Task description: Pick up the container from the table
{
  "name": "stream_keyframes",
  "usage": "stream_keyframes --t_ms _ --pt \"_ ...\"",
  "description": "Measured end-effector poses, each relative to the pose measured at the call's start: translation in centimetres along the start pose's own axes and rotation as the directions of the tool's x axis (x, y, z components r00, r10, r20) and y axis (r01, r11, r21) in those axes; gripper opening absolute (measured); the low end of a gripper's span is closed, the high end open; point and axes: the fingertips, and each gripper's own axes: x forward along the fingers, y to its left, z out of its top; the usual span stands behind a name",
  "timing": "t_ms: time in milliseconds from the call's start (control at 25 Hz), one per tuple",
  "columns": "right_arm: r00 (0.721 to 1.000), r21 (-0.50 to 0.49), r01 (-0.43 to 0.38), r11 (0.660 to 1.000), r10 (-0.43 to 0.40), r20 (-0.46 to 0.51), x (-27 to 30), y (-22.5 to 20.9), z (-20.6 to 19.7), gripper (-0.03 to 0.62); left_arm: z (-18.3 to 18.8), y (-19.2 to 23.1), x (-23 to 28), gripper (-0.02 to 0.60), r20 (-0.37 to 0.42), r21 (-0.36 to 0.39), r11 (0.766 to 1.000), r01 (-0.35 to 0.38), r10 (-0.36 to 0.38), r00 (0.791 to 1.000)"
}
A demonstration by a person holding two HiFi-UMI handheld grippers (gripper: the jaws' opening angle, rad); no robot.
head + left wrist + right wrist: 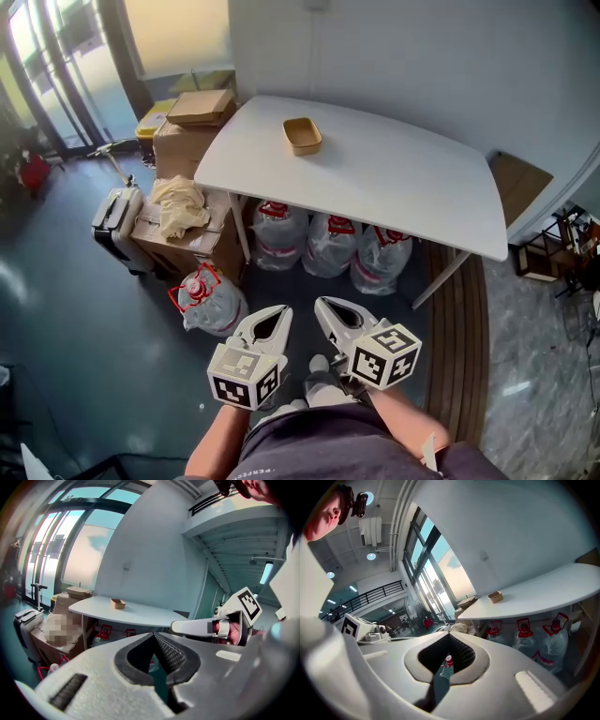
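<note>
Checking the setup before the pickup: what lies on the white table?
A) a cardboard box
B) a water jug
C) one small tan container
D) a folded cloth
C: only the small tan container sits on the white table; the jugs stand beneath it.

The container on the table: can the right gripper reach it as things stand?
Probably not yet: the right gripper is near the person's body, short of the table, and the container lies toward its far side. Nothing on the table blocks the way.
</note>
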Motion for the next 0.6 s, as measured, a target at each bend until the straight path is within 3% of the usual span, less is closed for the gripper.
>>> stream_keyframes --t_ms 320,600 --pt "0.998 -0.034 -0.068 0.997 0.069 0.005 3.8 -4.5 5.7 0.002 4.6 1.5 6.6 -0.005 0.034 0.019 1.0 -0.014 0.013 0.999" --pt "0.996 -0.033 -0.084 0.996 0.084 -0.012 5.9 -8.8 7.8 0.002 6.8 3.1 11.2 -0.005 0.037 0.03 0.998 -0.047 0.046 0.998"
